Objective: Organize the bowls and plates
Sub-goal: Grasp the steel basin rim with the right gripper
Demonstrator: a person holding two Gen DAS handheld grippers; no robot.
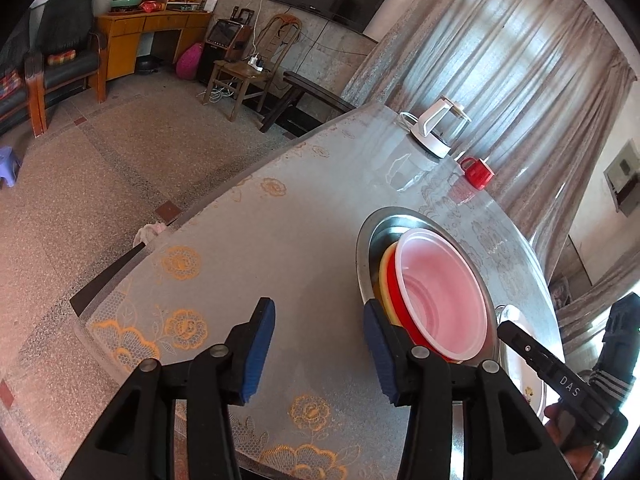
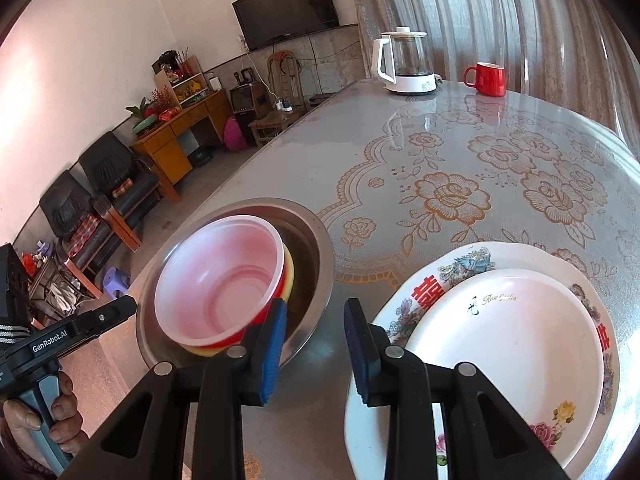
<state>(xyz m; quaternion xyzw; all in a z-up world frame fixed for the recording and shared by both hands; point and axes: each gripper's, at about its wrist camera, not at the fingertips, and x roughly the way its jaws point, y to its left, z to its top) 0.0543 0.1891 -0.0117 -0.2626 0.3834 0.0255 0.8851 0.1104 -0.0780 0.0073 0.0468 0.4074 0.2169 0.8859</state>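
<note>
A steel basin (image 2: 312, 248) holds a nested stack: a translucent pink bowl (image 2: 216, 276) inside a red bowl (image 2: 236, 338) on a yellow one (image 2: 290, 276). The stack also shows in the left wrist view (image 1: 436, 292), inside the basin (image 1: 370, 240). To its right a plain white plate (image 2: 508, 344) lies on a flowered plate (image 2: 424, 292). My right gripper (image 2: 316, 344) is open and empty, above the gap between basin and plates. My left gripper (image 1: 320, 350) is open and empty, just left of the basin.
A white kettle (image 2: 404, 62) and a red mug (image 2: 486, 78) stand at the table's far end. The lace-patterned tablecloth (image 2: 460, 192) covers the table. The table edge (image 1: 224, 196) drops to the floor on the left. Chairs, a desk and a TV stand beyond.
</note>
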